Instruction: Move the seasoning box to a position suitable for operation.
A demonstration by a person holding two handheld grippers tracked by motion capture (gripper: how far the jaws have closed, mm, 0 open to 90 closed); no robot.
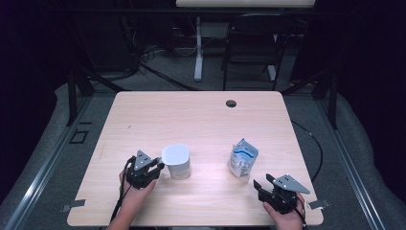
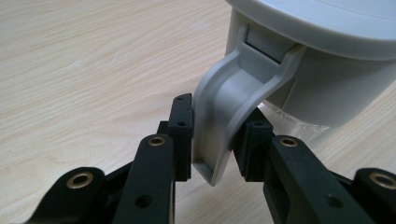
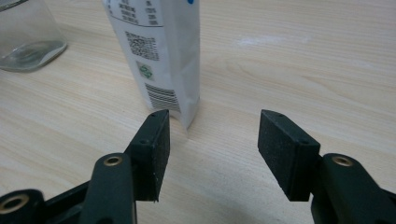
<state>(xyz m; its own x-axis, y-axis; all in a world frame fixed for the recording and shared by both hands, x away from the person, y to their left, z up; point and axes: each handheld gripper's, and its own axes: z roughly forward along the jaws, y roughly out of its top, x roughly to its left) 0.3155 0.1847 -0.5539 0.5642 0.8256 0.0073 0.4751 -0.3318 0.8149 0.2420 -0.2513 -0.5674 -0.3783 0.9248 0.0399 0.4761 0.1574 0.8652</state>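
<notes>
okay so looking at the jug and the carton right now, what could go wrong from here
The left gripper pinches only the lower end of the jug's handle, so the jug might twist or slip if lifted. The right gripper is open close to the carton, which stands upright; a nudge could tip it.

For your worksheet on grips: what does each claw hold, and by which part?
The left claw grips the grey handle of the lidded jug. The right claw stands open, holding nothing.

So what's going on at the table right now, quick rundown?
Left gripper shut on jug handle. Right gripper open, empty, just short of the pouch. Nothing in the way.
</notes>
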